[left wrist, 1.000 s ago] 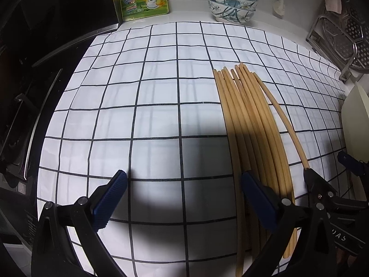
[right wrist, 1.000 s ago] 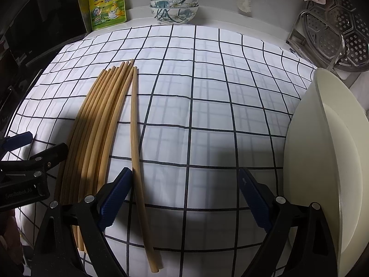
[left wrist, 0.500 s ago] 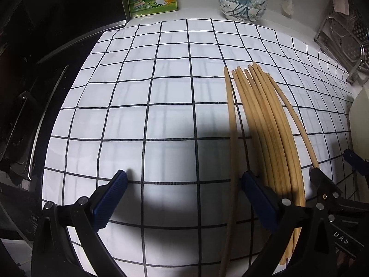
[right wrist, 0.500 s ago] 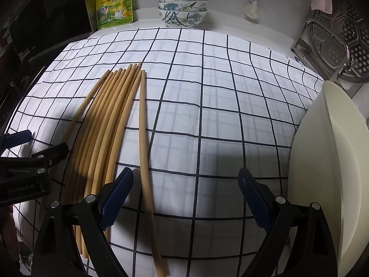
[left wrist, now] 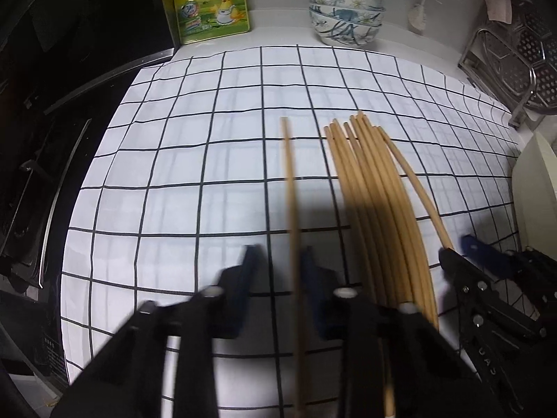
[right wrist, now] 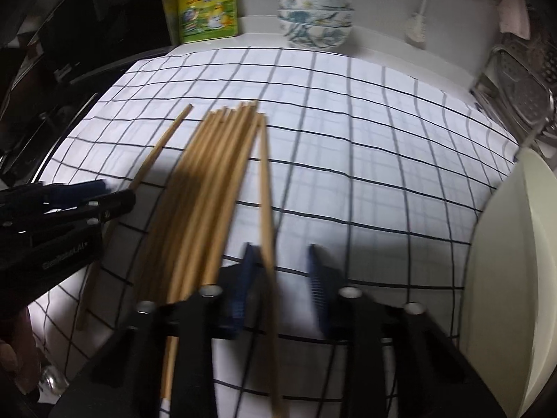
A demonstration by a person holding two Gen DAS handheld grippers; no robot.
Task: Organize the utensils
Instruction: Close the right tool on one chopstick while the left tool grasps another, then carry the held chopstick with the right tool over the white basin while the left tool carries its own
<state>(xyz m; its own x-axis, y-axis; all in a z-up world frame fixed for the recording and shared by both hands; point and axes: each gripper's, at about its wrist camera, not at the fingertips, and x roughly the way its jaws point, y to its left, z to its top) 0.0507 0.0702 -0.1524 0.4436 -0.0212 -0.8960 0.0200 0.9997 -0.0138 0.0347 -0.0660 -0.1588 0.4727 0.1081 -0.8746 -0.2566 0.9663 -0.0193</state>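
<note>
Wooden chopsticks lie on a white checked cloth (left wrist: 209, 139). One chopstick (left wrist: 290, 181) lies apart, left of the bundle (left wrist: 376, 202). It runs between the blue pads of my left gripper (left wrist: 280, 266), whose jaws are closing; a gap still shows on the chopstick's left side. The bundle's rightmost chopstick (right wrist: 265, 181) passes between the pads of my right gripper (right wrist: 281, 263), also closing, with a gap on its right side. Each gripper shows in the other's view: the right gripper (left wrist: 459, 249) and the left gripper (right wrist: 118, 190).
Stacked patterned bowls (left wrist: 346, 14) and a yellow-green seasoning pouch (left wrist: 209, 3) stand at the back. A metal rack (left wrist: 515, 55) sits back right. A cream dish (right wrist: 515, 261) stands at the right edge, a dark stove (left wrist: 52, 104) on the left.
Both grippers' jaws went from wide to narrow. The leftmost chopstick shifted left out of the bundle and now lies between the left pads; the rightmost one now lies between the right pads.
</note>
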